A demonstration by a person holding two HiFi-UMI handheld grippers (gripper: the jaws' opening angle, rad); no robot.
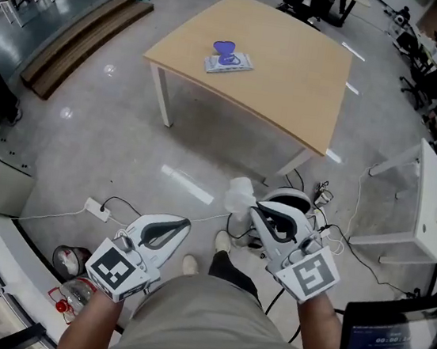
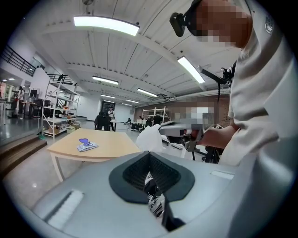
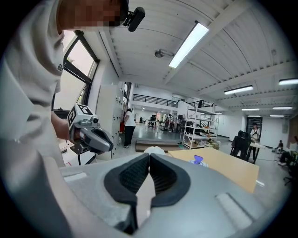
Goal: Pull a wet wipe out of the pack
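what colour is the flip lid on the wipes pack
Purple lid; shows best in the head view.

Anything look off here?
Nothing spilled or damaged. The pack lies on the table with its purple lid flipped open. The wet wipe is bunched at the tips of the shut right gripper, well away from the table. Cables sprawl near the person's feet.

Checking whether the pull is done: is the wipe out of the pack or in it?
Out. The wipe is pinched in the right gripper, far from the pack on the table.
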